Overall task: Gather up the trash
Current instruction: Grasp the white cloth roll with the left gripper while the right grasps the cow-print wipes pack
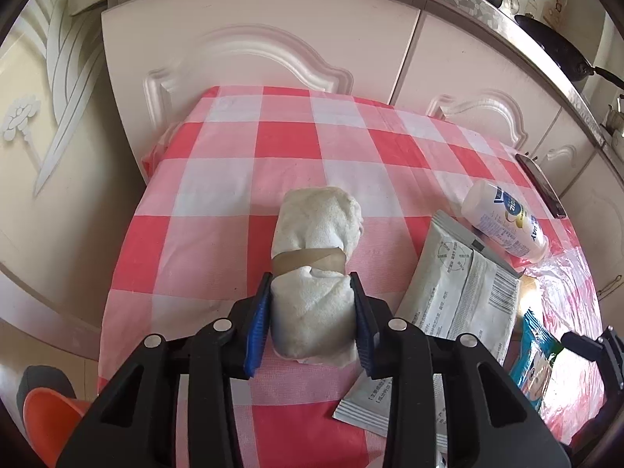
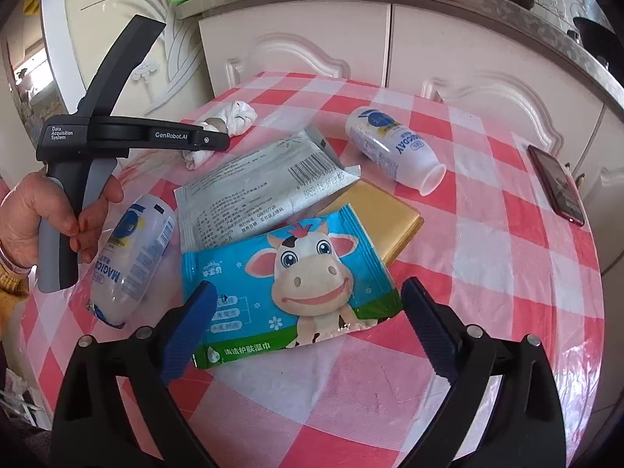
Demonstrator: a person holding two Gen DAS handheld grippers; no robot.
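On the checked tablecloth [image 1: 218,179], left hand-held gripper [image 1: 312,284] clamps white bundle [image 1: 316,257]

Printed in white on the black handheld gripper [image 2: 132,136] at far left: "Data Acquisition System" and "GenRobot.AI". Readable on the near-left bottle [image 2: 128,257]: "MAGIC" (cut off). On the far bottle [image 2: 394,148]: "MAGICDAY". Stamped beside the barcode on the grey pouch [image 2: 265,187]: "2022".
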